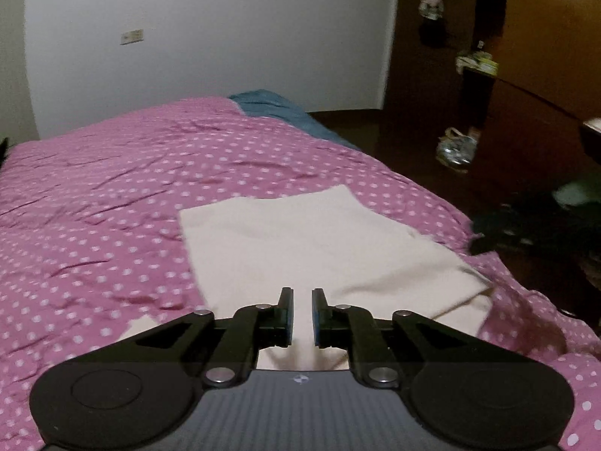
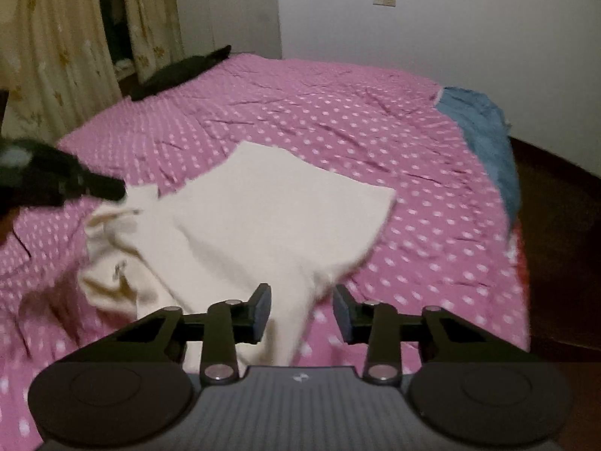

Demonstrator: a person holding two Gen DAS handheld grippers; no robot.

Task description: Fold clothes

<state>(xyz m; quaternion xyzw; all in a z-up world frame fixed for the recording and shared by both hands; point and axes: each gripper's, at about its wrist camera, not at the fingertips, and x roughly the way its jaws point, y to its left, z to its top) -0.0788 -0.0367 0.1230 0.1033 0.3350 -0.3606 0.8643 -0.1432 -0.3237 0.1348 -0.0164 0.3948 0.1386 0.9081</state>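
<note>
A cream garment [image 1: 300,236] lies mostly flat on the pink dotted bed cover [image 1: 131,188], near the bed's front right edge. My left gripper [image 1: 302,295] is nearly closed, with a strip of the cream cloth in the narrow gap. In the right wrist view the left gripper [image 2: 112,188] touches a raised, bunched corner of the garment [image 2: 270,210]. My right gripper [image 2: 302,293] is open, and a drooping edge of the cloth lies between its spread fingers. It appears as a dark blur [image 1: 482,242] beside the garment's right edge.
A blue cloth [image 2: 484,131] lies at the far right corner of the bed cover [image 2: 338,112]. A black item [image 2: 180,71] rests at the far left corner by beige curtains [image 2: 56,56]. A shoe [image 1: 456,148] sits on the dark floor to the right.
</note>
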